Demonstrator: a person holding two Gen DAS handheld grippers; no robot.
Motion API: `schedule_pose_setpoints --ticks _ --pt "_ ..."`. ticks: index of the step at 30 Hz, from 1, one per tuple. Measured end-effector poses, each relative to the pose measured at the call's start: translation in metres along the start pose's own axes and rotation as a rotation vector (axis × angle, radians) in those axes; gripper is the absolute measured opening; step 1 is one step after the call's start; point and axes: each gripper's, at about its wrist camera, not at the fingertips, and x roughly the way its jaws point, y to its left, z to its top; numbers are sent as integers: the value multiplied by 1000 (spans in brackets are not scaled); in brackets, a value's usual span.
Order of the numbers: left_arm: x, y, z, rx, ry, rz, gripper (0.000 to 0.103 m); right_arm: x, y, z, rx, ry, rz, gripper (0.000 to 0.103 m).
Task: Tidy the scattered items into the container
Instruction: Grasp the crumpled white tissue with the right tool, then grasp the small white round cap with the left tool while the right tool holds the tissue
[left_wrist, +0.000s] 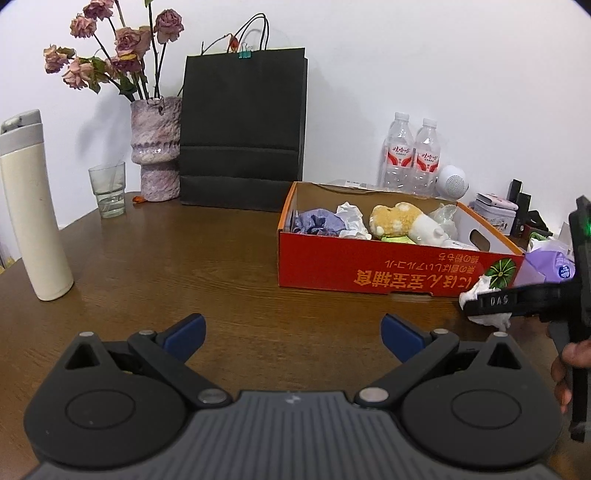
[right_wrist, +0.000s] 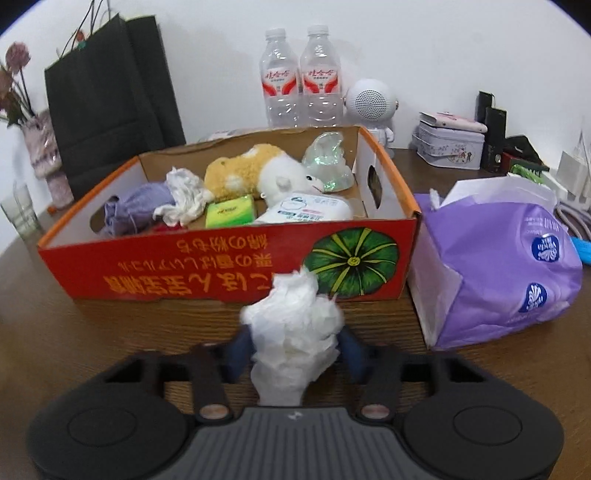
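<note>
Plenty of bare worktop in front of my left claw, nothing between its fingers, clear run out to 12 o'clock until the black paper bag and vase. At 10 o'clock the cream flask and a glass stand in the way. My right claw is just short of the red box, whose near wall blocks the straight path at 12. The purple tissue pack sits tight against the box at 2 o'clock, no gap there. Inside, the plush toy and other bits crowd the floor.
</note>
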Motion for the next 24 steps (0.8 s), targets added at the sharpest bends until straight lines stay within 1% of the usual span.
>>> schedule_pose_setpoints --ticks 1,2,4,8,10,14,16,19,22,24 --pt "-1 0 0 -5 0 -2 103 -5 1 -2 -9 -8 7 31" --pt "-4 -1 0 -9 -2 -4 103 -14 2 -6 -18 -21 15 30" --pt "-9 -3 -1 -6 -8 -8 103 -39 5 -15 -47 -63 25 30" --pt "-27 -9 -4 10 -30 -11 103 -101 15 -36 -86 -176 71 30" --pt "-41 -11 -7 10 -57 -18 103 -134 21 -50 -114 -242 100 30" --pt "-72 -17 -16 26 -133 -44 103 -186 29 -78 -140 -333 154 30" --pt "-88 -19 -24 40 -170 -52 103 -205 32 -96 -143 -374 166 30" --pt "-108 -20 -40 30 -217 -62 103 -224 33 -127 -149 -420 188 30" --pt "-125 -20 -55 25 -240 -71 103 -239 38 -157 -163 -444 194 30" --pt "-139 -20 -67 21 -274 -72 103 -247 42 -174 -171 -456 210 30"
